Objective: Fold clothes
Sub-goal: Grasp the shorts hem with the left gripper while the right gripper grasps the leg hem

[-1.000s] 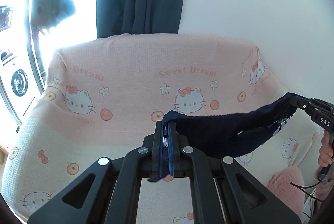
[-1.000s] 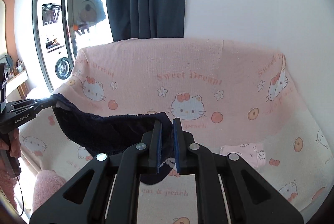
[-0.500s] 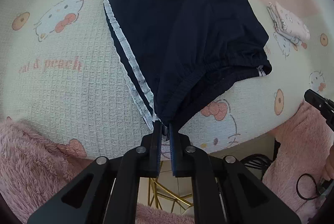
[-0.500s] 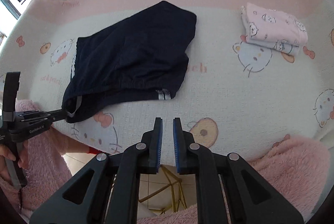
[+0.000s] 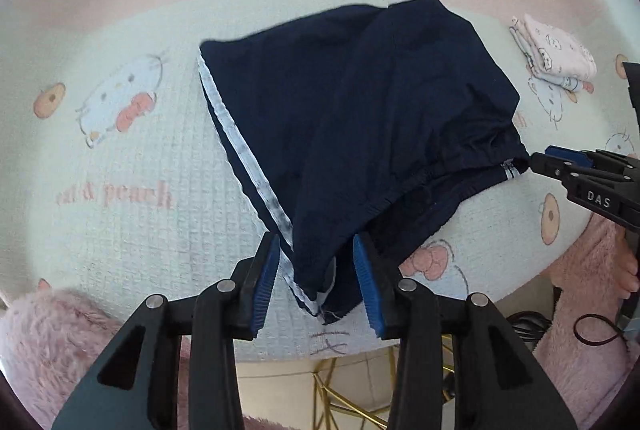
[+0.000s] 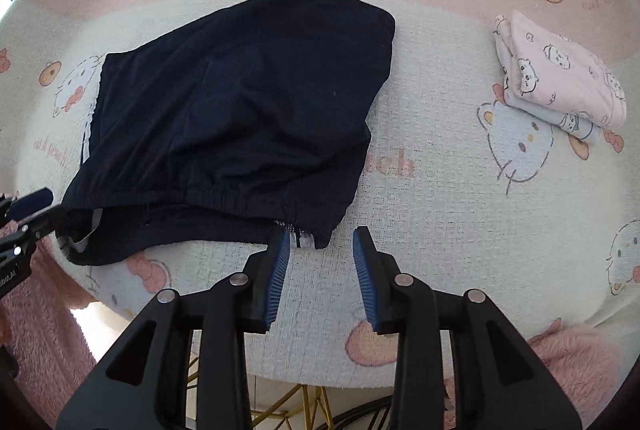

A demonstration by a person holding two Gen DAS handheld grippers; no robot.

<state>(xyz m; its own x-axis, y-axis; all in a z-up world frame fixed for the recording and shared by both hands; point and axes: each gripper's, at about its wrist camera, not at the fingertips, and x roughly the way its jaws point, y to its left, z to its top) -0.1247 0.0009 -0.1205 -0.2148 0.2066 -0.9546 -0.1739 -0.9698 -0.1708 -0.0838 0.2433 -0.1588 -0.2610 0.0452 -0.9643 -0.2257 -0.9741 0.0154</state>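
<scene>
Dark navy shorts [image 5: 360, 117] with a white side stripe lie spread on the Hello Kitty blanket [image 5: 120, 157], waistband toward me. My left gripper [image 5: 316, 270] is open, its blue pads either side of the waistband's left corner. My right gripper [image 6: 320, 262] is open at the waistband's right corner of the shorts [image 6: 240, 109], its left pad against the cloth edge. It also shows in the left wrist view [image 5: 560, 161] beside that corner. The left gripper shows at the left edge of the right wrist view [image 6: 28, 213].
A folded pink patterned garment [image 6: 560, 77] lies on the blanket to the right of the shorts, also seen in the left wrist view [image 5: 556, 53]. Pink fluffy sleeves [image 5: 52, 342] frame the near edge. Gold legs [image 5: 340, 386] show below the edge.
A second ago both grippers held the shorts up in the air. They came down onto the blanket. Both grippers have opened and let go of the waistband.
</scene>
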